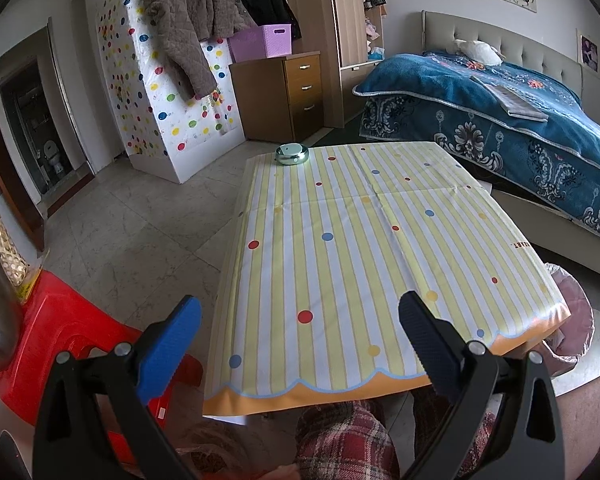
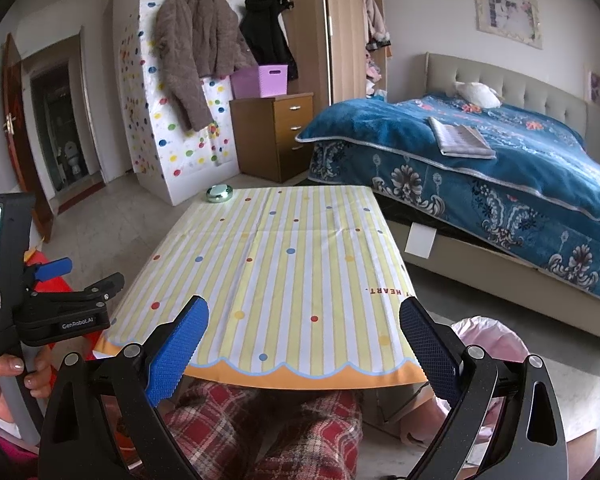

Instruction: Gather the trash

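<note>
A low table (image 1: 340,240) with a yellow-striped dotted cloth stands in front of me; it also shows in the right wrist view (image 2: 268,280). A round silver-green tin (image 1: 291,153) sits at its far left corner, also seen in the right wrist view (image 2: 219,193). A bin lined with a pink bag (image 1: 572,320) stands on the floor right of the table, also in the right wrist view (image 2: 488,336). My left gripper (image 1: 300,344) is open and empty over the table's near edge. My right gripper (image 2: 304,344) is open and empty there too. The left gripper also shows from the side (image 2: 76,276).
A red plastic stool (image 1: 68,344) stands left of the table. A bed with a blue blanket (image 1: 500,120) is to the right. A wooden drawer cabinet (image 1: 284,96) with a purple basket (image 1: 260,42) and a dotted white cupboard (image 1: 172,100) stand at the back. My plaid-clad knees (image 2: 260,432) are under the table.
</note>
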Demonstrator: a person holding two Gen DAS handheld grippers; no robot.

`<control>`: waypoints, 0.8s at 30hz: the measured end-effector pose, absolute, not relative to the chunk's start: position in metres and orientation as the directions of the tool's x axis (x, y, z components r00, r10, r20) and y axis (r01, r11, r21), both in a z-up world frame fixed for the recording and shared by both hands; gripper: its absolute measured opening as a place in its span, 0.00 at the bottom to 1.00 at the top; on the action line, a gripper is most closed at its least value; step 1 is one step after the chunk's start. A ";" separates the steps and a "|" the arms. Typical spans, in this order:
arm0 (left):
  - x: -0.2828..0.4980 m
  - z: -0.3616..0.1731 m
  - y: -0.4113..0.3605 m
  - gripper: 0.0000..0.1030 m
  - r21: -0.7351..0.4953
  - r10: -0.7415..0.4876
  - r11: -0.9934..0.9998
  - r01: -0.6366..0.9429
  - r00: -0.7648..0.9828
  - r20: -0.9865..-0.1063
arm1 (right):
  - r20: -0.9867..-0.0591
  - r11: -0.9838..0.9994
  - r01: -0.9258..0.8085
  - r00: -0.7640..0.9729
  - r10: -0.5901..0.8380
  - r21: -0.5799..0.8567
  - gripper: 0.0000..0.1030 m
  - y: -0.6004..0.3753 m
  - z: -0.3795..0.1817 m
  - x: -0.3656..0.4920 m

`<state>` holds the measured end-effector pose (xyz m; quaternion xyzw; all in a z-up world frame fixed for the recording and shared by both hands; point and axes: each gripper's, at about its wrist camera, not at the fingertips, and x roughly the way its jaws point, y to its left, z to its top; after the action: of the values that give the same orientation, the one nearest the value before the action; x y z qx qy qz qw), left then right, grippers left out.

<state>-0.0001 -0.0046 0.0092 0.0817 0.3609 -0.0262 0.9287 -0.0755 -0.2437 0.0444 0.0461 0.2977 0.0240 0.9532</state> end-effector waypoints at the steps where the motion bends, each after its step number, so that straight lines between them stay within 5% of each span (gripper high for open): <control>1: 0.000 0.009 -0.005 0.93 0.132 0.009 0.985 0.108 0.738 -0.674 | -0.565 0.995 -0.018 0.822 0.073 0.103 0.92 -0.246 0.044 -0.074; 24: -0.006 0.010 -0.011 0.93 0.137 0.009 0.984 0.113 0.740 -0.673 | -0.561 0.994 -0.018 0.824 0.077 0.111 0.92 -0.253 0.042 -0.073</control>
<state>-0.0062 -0.0106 0.0103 0.0848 0.3596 -0.0282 0.9288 -0.0726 -0.2527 0.0419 0.0504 0.2956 0.0250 0.9537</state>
